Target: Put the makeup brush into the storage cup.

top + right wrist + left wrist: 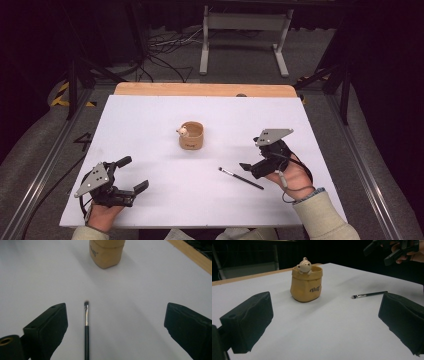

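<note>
While the brush (240,178) lies flat (near the pot (191,135)), both hand-held grippers, left (131,175) and right (251,166), gape empty.

One tan pot (192,136) (one small animal figure (182,132) at its rim). One black brush (240,178). Two grippers: left gripper (133,174), right gripper (251,156). One white table (150,120).

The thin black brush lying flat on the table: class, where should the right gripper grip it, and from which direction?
Grip the brush at mid-handle, coming straight down from above, jaws either side of it. It lies flat on the white table, too thin to approach sideways, and the open right gripper already hangs over it.
</note>
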Tool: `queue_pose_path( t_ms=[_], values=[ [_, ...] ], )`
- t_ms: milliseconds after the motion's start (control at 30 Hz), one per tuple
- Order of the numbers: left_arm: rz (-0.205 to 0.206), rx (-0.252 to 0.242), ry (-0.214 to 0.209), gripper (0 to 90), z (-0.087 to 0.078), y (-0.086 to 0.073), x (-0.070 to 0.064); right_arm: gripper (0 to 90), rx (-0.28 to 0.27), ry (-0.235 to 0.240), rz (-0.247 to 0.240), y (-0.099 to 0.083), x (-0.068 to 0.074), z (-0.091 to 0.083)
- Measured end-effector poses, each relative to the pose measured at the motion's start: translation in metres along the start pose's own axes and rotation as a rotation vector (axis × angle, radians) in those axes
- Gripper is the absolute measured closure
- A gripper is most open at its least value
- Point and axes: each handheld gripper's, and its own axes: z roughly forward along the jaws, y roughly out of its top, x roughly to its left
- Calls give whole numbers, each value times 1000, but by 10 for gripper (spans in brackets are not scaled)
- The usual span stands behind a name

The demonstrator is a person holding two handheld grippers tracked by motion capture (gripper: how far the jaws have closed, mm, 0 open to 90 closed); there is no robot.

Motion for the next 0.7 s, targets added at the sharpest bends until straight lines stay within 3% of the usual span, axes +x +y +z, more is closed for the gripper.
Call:
queue_pose_path(
  t_ms=[433,700],
  values=[
    [-12,29,-19,5,2,0,-2,130,171,40,-25,18,-4,9],
    [6,43,-18,5,3,1,-2,166,293,61,-45,25,-4,20]
  ],
)
